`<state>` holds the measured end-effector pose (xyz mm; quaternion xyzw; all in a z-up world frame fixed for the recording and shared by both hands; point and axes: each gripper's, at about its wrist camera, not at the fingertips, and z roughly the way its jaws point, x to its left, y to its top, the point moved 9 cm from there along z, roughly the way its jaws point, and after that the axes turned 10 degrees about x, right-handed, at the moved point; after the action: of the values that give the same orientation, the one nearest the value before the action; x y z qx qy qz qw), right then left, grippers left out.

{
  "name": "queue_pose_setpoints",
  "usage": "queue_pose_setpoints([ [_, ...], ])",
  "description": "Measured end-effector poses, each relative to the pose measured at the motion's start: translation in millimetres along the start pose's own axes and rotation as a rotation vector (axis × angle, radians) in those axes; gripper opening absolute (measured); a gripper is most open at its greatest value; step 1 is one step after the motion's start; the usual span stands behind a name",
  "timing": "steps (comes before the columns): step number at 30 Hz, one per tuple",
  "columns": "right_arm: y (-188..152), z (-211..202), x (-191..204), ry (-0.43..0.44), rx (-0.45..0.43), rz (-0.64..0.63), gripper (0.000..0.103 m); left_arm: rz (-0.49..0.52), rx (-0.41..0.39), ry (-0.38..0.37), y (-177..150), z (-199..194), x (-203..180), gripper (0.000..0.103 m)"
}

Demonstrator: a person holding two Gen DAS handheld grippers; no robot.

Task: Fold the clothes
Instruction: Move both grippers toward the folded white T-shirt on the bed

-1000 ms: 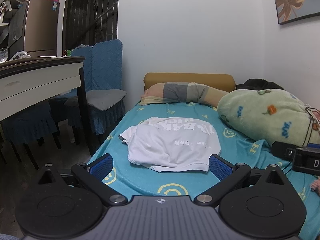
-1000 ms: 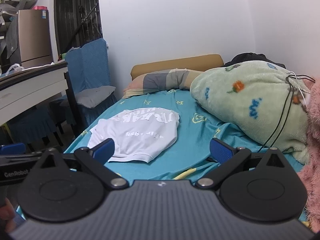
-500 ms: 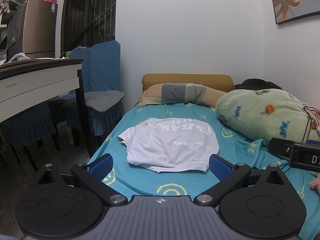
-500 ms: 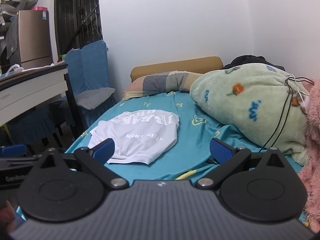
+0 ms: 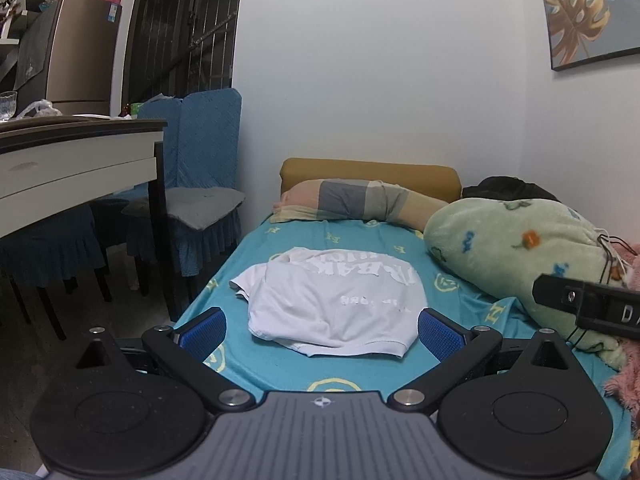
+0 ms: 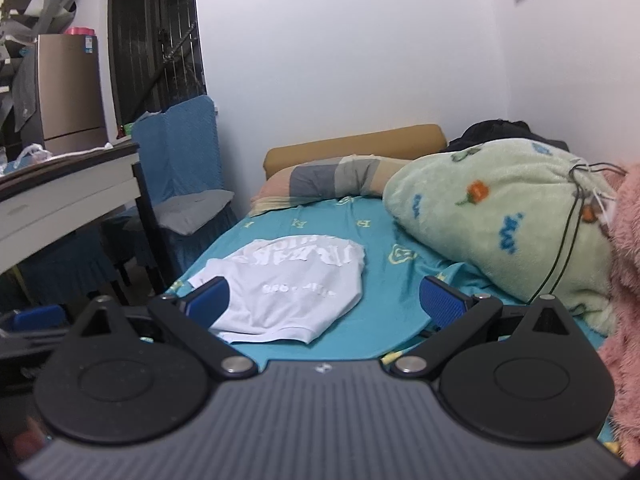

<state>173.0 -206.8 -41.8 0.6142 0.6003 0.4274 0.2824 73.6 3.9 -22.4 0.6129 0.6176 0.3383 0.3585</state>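
A white T-shirt (image 5: 336, 300) with white lettering lies crumpled and partly folded on the teal bed sheet (image 5: 280, 364); it also shows in the right wrist view (image 6: 288, 284). My left gripper (image 5: 322, 330) is open and empty, held above the near edge of the bed just in front of the shirt's hem. My right gripper (image 6: 326, 304) is open and empty, to the right of the shirt, above the sheet (image 6: 392, 300). The right gripper's body shows at the right edge of the left wrist view (image 5: 592, 304).
A green fleece blanket bundle (image 5: 516, 256) and a pink fuzzy blanket (image 6: 628, 280) fill the bed's right side. A pillow (image 5: 352, 200) lies at the headboard. A table (image 5: 72, 160) and blue-covered chairs (image 5: 200, 184) stand left of the bed.
Both grippers have risen and tilted slightly, so the shirt sits a little lower and closer between the fingers. The shirt has not moved.
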Motion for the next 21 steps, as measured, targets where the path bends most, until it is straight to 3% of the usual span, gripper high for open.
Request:
queue_pose_setpoints([
  [8, 0, -9, 3, 0.028, -0.042, 0.054, 0.103, -0.025, 0.012, -0.014, 9, -6, -4, 0.103],
  [14, 11, -20, 0, 0.03, -0.105, 0.084, 0.103, -0.003, -0.044, -0.018, 28, -14, -7, 0.103],
  [19, 25, -25, 10, -0.007, -0.186, -0.016, 0.103, 0.074, -0.045, -0.042, 42, 8, -9, 0.103],
  [21, 33, -17, 14, -0.011, -0.208, -0.078, 0.103, 0.096, 0.006, -0.046, 44, 34, -8, 0.103],
])
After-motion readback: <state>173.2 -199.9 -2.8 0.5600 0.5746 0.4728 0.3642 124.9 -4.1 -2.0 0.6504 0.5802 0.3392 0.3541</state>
